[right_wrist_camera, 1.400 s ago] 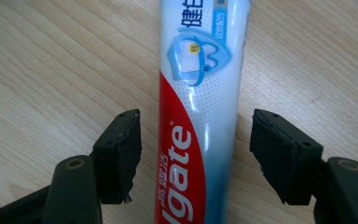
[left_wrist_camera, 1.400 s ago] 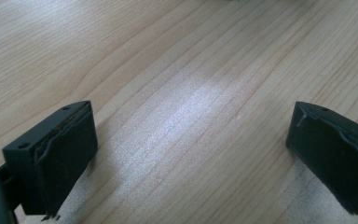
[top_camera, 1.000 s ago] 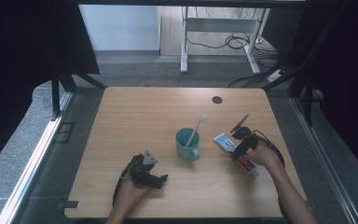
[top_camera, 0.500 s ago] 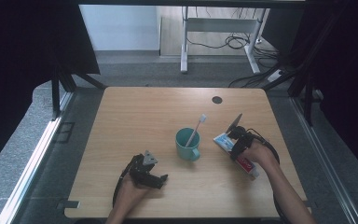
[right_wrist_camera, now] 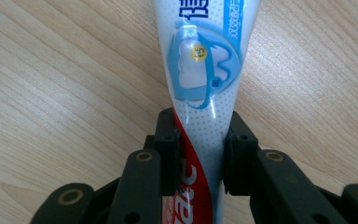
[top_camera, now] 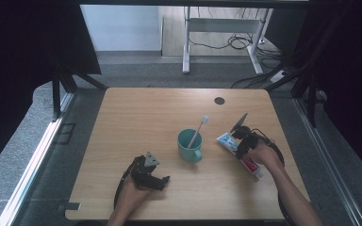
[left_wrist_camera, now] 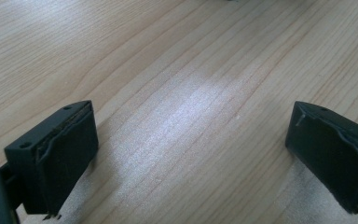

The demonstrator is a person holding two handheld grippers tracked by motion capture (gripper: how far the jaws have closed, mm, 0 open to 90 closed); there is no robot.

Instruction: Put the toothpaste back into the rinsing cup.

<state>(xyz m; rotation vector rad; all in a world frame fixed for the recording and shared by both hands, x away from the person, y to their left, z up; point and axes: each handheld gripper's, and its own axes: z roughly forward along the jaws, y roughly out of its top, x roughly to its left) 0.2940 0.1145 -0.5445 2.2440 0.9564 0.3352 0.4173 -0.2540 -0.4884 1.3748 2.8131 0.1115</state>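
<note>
High view overhead, forward-down; tongs' views close, sharing table (top_camera: 136, 117).

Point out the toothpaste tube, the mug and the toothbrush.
toothpaste tube (right_wrist_camera: 200, 60): right gripper view, on the printed tooth picture.
mug (top_camera: 188, 149): high view, on its teal outer wall.
toothbrush (top_camera: 205, 119): high view, on its white head.

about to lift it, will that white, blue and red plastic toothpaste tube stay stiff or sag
The white, blue and red plastic toothpaste tube probably sags slightly: the right gripper has just been closing onto its narrow middle. Glossy skin may slip. Lying flat, it seems unlikely to roll.
</note>
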